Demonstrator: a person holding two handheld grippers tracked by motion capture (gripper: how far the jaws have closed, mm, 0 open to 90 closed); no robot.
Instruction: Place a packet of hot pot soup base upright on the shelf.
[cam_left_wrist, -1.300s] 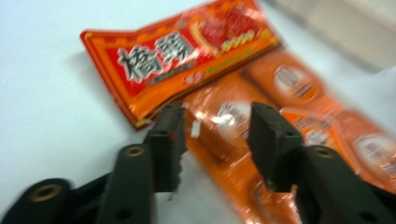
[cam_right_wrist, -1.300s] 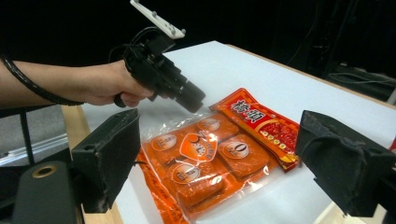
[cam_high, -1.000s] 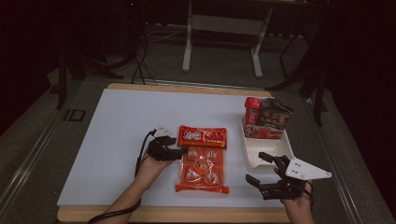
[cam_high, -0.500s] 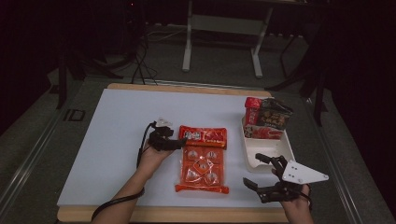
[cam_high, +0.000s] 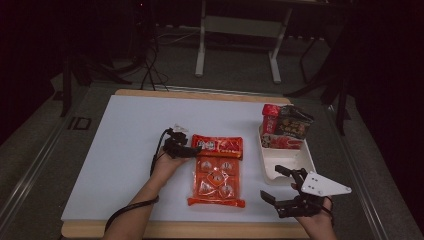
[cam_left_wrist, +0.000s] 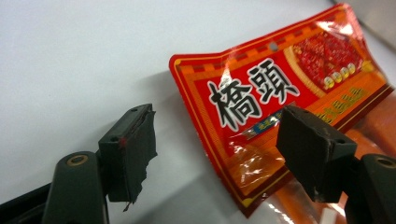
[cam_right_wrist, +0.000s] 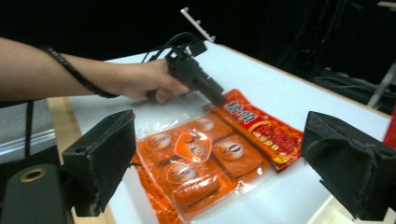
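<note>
the high view looks forward and down on the white desk (cam_high: 120, 150) from above its near edge. the left gripper view sits close over the glossy red printed snack packet (cam_left_wrist: 280, 93); the right gripper view, low at the near corner, shares that packet (cam_right_wrist: 261, 123).
</note>
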